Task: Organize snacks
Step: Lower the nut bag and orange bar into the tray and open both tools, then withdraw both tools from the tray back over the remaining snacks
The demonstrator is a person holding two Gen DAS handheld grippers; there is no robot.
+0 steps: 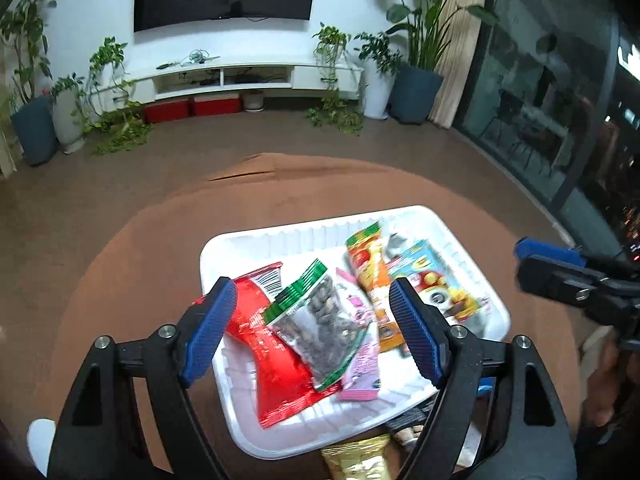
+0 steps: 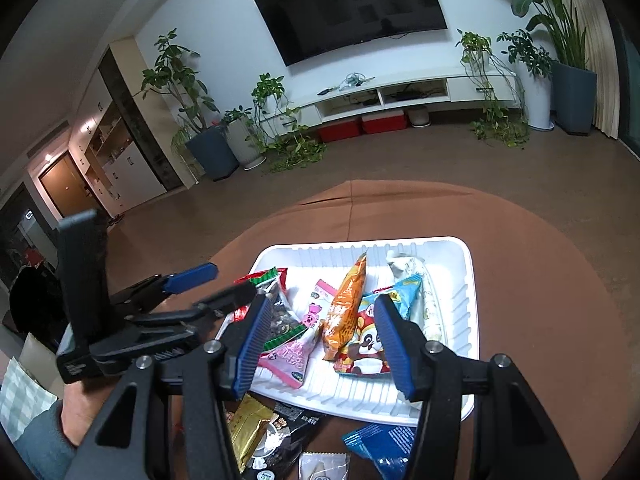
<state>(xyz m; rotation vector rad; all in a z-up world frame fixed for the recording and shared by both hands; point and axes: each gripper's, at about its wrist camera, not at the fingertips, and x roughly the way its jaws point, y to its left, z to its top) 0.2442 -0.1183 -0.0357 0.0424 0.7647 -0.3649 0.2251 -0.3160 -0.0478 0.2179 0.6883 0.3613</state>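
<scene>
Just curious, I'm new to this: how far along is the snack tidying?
Several packets, like the red one and the orange one, already lie in the white tray. Both claws are open and empty. Gold and blue packets wait outside.

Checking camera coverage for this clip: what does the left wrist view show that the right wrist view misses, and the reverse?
Left wrist only: the full glossy red foil packet.
Right wrist only: loose packets on the brown table in front of the tray, a crinkled blue wrapper and a black printed pouch.
Both: the white ribbed plastic tray, the orange snack bag, the pink sachet.
</scene>
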